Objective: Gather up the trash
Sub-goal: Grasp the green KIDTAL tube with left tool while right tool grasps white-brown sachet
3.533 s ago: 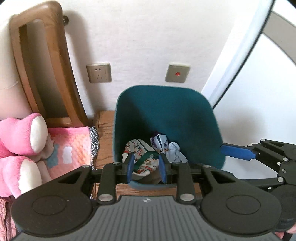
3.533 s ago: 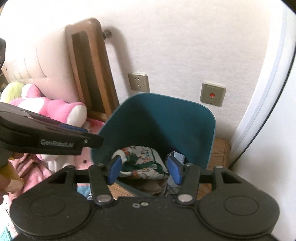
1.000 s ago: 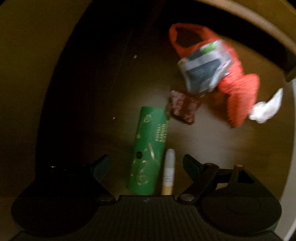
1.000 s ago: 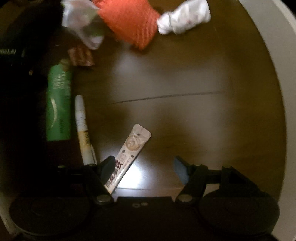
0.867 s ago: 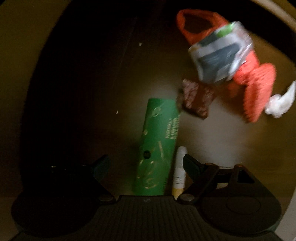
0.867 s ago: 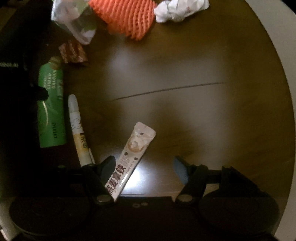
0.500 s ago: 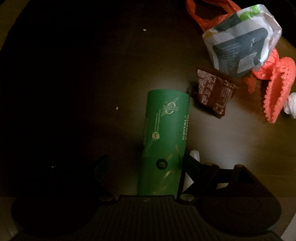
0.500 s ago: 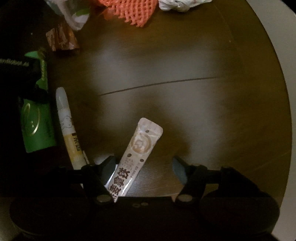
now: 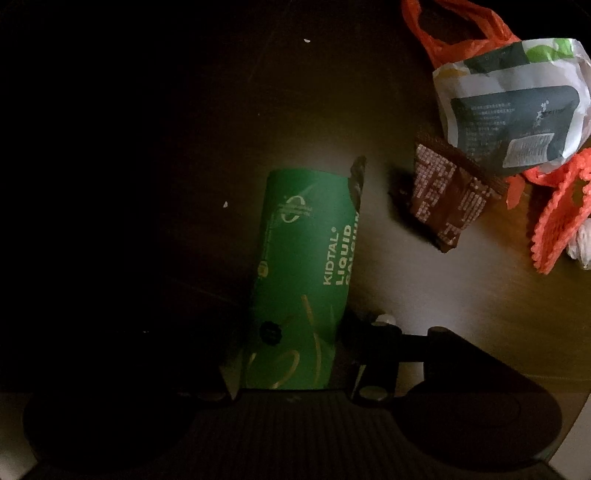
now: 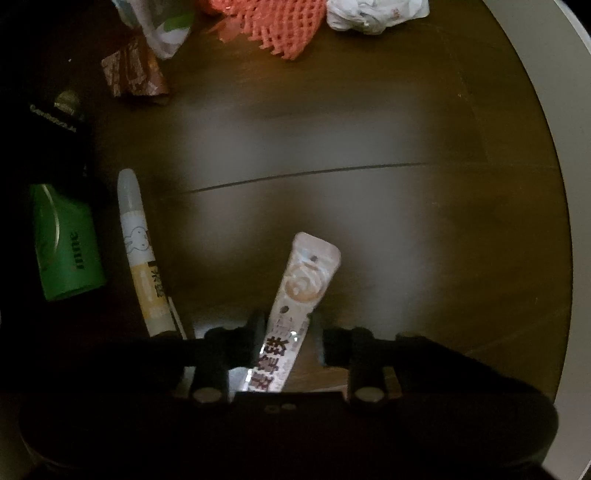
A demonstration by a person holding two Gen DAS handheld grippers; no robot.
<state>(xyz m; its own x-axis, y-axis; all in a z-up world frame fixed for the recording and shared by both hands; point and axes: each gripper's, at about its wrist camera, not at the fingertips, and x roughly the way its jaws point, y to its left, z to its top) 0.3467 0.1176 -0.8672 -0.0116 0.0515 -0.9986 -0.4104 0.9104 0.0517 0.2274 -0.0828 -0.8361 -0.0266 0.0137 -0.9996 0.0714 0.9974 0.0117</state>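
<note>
The left gripper (image 9: 291,354) is clenched around the green Kidtal liquid calcium box (image 9: 303,280) on the dark wooden table (image 10: 369,147). The right gripper (image 10: 286,343) has narrowed round the white sachet stick (image 10: 295,306) — contact unclear — with a glue stick (image 10: 142,254) to its left and orange foam netting (image 10: 280,22) far ahead.

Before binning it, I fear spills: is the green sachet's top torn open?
Torn open: the green sachet has a ragged flap at its top corner. Contents: cannot tell.

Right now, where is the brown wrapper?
In the left wrist view, the brown wrapper lies right of the green sachet, just below the white pouch.
</note>
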